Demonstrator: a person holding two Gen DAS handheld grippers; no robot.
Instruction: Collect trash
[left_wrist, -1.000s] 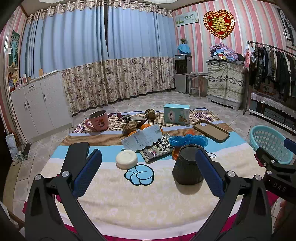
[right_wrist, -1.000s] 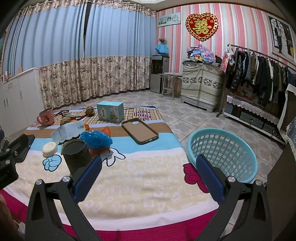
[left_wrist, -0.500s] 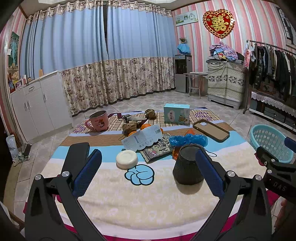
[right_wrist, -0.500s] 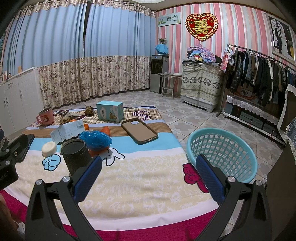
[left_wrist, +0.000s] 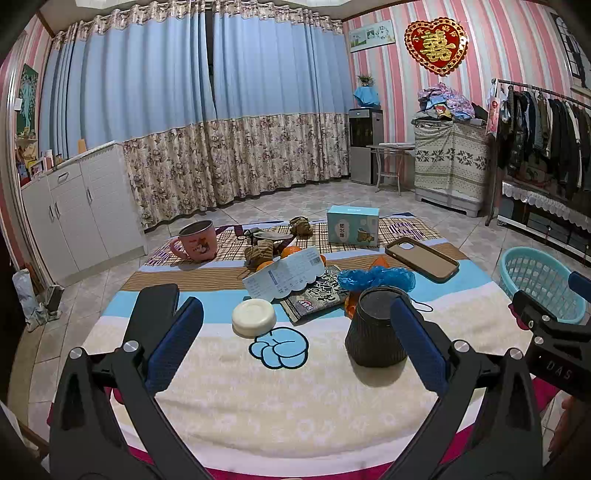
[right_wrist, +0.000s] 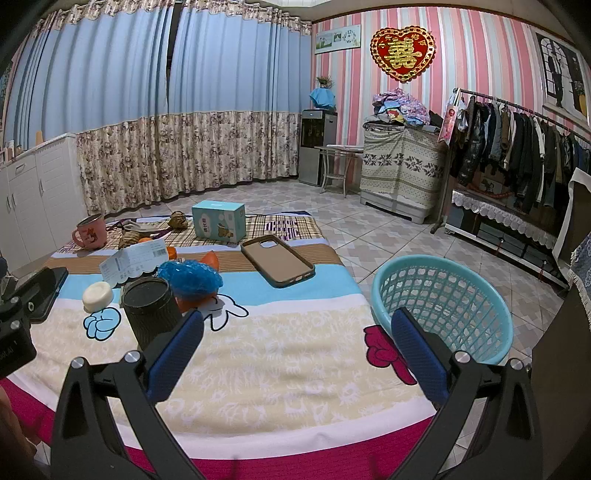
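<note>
1. The orange scrap (right_wrist: 212, 258) is mostly hidden behind the crumpled blue plastic bag (left_wrist: 375, 277); what it is cannot be made out.
2. The dark printed wrapper (left_wrist: 317, 291) lies half under the white scalloped paper slip (left_wrist: 286, 275).
3. The dark ribbed paper cup (left_wrist: 375, 328) stands upside down on the striped cartoon-print cloth (left_wrist: 258, 387), just in front of the bag.
4. The round turquoise plastic basket (right_wrist: 443, 310) sits on the floor by the cloth's right edge.
5. The left gripper (left_wrist: 291, 343) is spread wide and holds nothing.
6. The right gripper (right_wrist: 295, 350) is likewise spread and holds nothing.
</note>
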